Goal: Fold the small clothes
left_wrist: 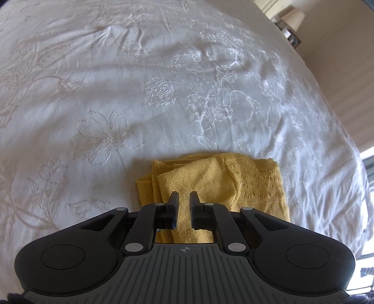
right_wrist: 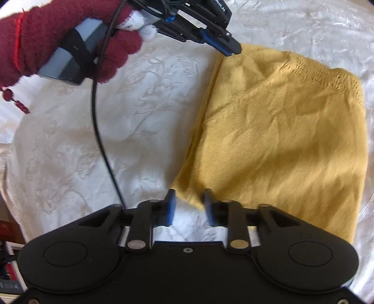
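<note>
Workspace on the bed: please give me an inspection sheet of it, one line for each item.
Surface: white embroidered bedspread, wrinkled.
Job's things: yellow knit garment, folded, lying flat.
Clutter: nothing seen on the bedspread.
Grippers: left tongs open over the garment; right tongs open at its near corner; neither holds cloth.
Cables: black cable hangs from the left tongs' handle, held by a red-gloved hand.
Surroundings: beige wall, lamp.
</note>
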The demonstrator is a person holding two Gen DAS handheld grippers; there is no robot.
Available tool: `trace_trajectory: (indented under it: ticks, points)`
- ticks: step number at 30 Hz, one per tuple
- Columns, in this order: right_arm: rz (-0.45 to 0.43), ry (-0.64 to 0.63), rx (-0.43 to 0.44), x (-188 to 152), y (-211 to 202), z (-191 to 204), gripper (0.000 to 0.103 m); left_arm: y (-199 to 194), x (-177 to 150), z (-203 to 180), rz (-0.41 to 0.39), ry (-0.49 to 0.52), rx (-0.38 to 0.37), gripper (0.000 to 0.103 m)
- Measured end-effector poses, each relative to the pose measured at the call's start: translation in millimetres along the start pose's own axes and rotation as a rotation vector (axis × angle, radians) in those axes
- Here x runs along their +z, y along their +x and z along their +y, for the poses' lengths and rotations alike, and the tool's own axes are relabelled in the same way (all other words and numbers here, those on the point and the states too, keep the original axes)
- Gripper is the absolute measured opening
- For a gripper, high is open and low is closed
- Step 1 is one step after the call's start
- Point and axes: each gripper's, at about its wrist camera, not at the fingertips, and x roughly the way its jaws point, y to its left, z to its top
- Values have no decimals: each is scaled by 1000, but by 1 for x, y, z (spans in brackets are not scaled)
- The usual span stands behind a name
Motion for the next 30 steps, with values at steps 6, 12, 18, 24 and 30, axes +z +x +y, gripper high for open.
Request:
trace_trajectory:
  ticks: [6,12,18,24,30]
  points:
    - [-77,15,-58,-4,-18,-7,44,-12,-21,-1,-30,-38,-49,36]
    - [-57,-170,-123,2,-1,16,58,-7,-38,0,-1,-100,-75,37]
    - [12,-407,-269,-7,26,45,57,-11,-45,4,17,-124,-89,40]
    - [-74,-202,-208,8,-8,14,11,-20,-48,7,12,-145,-119,51]
    - [-180,62,-193,19,-50,-25,11,-15,-54,4,29,-217,-205,68]
